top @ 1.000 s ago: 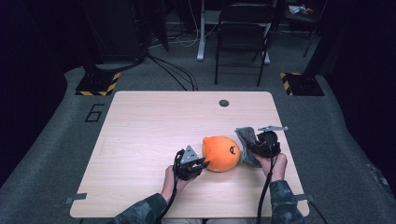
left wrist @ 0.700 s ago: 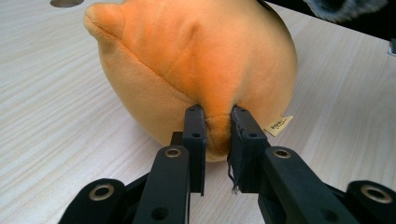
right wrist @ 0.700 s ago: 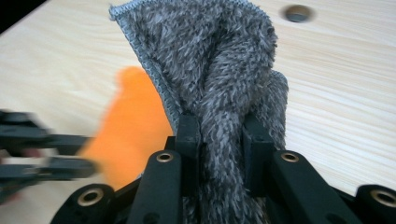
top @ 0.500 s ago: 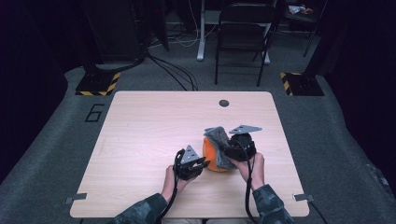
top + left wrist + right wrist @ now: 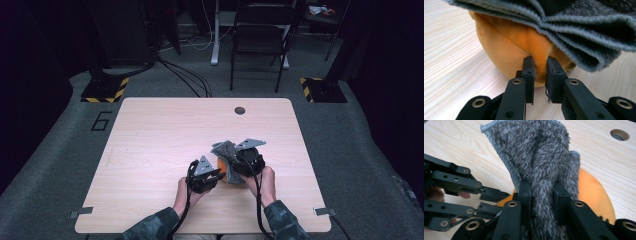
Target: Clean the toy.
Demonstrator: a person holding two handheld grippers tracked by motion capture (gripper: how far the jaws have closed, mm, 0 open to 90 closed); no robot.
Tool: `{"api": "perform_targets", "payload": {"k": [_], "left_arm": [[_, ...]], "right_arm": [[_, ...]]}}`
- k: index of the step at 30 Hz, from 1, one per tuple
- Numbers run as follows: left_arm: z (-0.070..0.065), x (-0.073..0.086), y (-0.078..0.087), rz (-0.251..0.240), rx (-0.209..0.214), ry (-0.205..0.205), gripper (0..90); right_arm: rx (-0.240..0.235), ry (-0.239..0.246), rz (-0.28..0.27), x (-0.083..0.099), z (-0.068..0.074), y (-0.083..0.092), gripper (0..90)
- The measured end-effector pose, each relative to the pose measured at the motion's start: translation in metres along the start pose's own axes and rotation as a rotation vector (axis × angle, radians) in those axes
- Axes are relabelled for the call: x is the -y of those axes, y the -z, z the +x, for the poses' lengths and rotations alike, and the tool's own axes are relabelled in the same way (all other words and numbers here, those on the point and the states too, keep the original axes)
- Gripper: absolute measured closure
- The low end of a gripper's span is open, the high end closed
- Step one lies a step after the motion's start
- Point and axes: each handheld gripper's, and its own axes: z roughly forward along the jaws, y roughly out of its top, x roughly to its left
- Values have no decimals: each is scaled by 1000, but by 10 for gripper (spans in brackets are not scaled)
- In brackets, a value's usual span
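Jaws of both grippers are clamped in the high view, the left gripper [image 5: 212, 176] and right gripper [image 5: 235, 162] meeting over an orange plush toy [image 5: 223, 170] near the worktop's [image 5: 165, 135] front edge, right of its middle. Along the left gripper view those jaws pinch a fold of the toy under a grey fleece cloth [image 5: 574, 32]. Along the right gripper view the jaws grip the bunched cloth above the toy; covering seems in hand, and next the cloth wants lowering and spreading over the toy.

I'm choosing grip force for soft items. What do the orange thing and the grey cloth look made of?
Orange plush toy: seemingly short-pile velour over stuffing; smooth matte nap, dents between the left gripper jaws. Grey cloth: likely microfibre or fleece; long fuzzy pile, stitched edge, bunched in the right gripper.
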Motion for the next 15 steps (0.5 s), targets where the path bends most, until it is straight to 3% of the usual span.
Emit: {"api": "perform_targets", "payload": {"k": [4, 15], "left_arm": [[1, 0, 0, 2, 0, 4, 786], [2, 0, 0, 9, 6, 3, 786]], "right_arm": [[16, 8, -2, 2, -6, 2, 731], [66, -57, 8, 10, -33, 8, 731]]}}
